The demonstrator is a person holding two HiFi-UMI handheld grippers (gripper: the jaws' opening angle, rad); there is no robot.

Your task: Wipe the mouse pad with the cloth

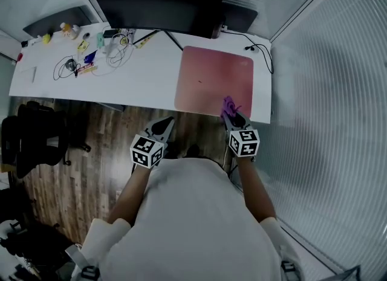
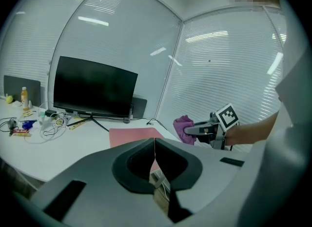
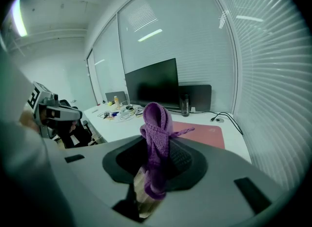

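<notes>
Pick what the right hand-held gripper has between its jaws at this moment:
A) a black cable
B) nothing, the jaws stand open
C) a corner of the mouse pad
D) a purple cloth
D: in the right gripper view the right hand-held gripper is shut on the purple cloth, which sticks up from between its jaws, near the front edge of the pink mouse pad.

Left hand-held gripper [image 2: 154, 148] jaws together, empty; right hand-held gripper [image 2: 189, 129] clamping purple cloth [image 2: 182, 123], near mouse pad [image 2: 130, 136]
</notes>
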